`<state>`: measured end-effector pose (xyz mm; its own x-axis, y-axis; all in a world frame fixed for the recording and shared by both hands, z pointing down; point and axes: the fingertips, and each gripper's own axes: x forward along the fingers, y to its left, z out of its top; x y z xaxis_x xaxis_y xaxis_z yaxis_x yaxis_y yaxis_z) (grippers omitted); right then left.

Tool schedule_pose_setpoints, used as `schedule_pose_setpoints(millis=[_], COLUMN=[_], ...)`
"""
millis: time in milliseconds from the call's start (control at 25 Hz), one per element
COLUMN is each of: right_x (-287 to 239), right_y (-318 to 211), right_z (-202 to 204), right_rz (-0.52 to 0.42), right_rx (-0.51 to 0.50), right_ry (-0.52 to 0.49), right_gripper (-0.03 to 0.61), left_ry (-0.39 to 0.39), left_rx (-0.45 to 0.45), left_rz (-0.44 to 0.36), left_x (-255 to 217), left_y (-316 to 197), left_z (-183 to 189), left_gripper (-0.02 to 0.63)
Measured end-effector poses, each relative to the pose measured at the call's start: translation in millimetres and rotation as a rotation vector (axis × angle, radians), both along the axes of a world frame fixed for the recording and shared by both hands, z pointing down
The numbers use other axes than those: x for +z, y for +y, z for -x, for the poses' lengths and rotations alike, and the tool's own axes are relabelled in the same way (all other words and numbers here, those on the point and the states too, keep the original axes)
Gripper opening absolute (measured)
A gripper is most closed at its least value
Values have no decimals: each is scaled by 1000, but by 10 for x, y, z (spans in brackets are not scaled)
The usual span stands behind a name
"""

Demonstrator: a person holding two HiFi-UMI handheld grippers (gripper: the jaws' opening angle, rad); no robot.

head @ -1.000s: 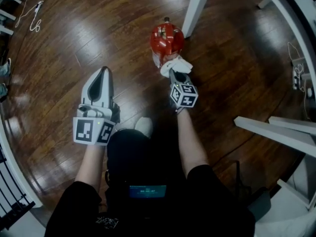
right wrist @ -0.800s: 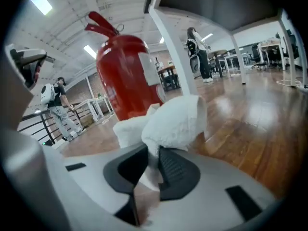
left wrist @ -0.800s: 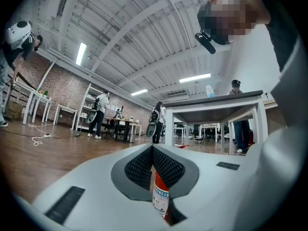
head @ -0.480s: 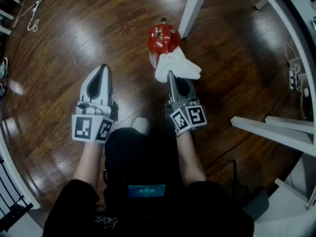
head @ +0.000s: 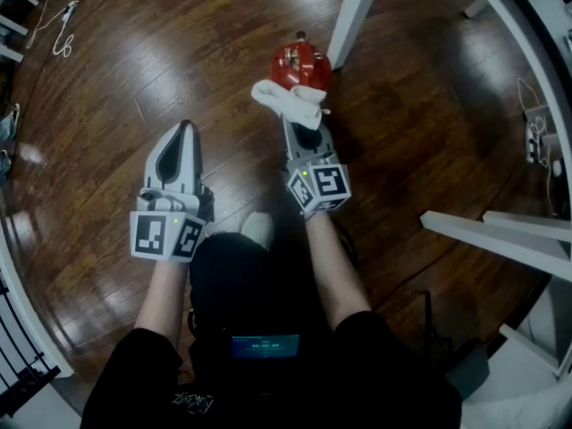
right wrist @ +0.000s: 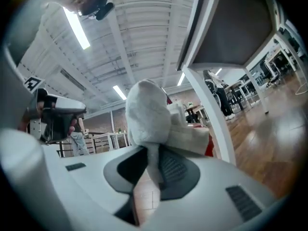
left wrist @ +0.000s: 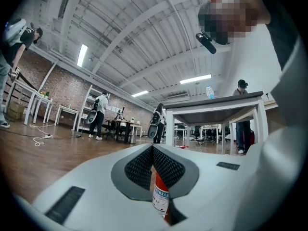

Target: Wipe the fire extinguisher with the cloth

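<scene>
Wiping under way: white cloth [head: 288, 101] is clamped in right gripper [head: 299, 125], held at red fire extinguisher's [head: 301, 63] near side | extinguisher is stood on wooden floor [head: 179, 43] beside white table leg [head: 355, 12] | left gripper [head: 183, 137] is closed on nothing, well apart | risk: unbraced extinguisher could be toppled by a hard push.

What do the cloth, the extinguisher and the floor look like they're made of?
The cloth: soft white fabric, perhaps cotton or microfibre; it bunches and folds limply.
The extinguisher: likely painted metal, glossy red; highlights glint on its rounded top.
The floor: dark wood planks or wood-look laminate, polished; grain lines and bright reflections show.
</scene>
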<state>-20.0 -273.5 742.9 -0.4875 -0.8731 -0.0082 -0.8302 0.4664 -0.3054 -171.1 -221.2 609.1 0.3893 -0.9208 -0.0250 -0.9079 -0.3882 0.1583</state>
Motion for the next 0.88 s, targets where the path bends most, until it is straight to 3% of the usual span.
schedule_pose_setpoints(millis=[120,240,320,480,560,640,880], right_x=[316,771,1064,1890,2081,1849,117], right_y=[-29,-130,-205,-188,-95,18,151], right_z=[-95,-362,-465,-506,-494,-389,236], right_rz=[55,180,261,489,529,452,82], right_rx=[30,100,112,87,58,23,-79], right_ry=[38,-34,-32,65,118,104,-78], right_gripper=[80,80,80,80,80,78,78], left_ry=[-3,-3,-2,-1,-1,2,6], left_rx=[-4,-6,-6,-8,-6,-5,-7], left_rz=[7,9,6,7,9,10,1], left_x=[34,59,62,77,81,89,78], left_y=[-11,-22,-29,-41,-36,-29,-90], left_z=[36,43,41,47,43,48,5], left_gripper=[0,0,0,0,0,0,0])
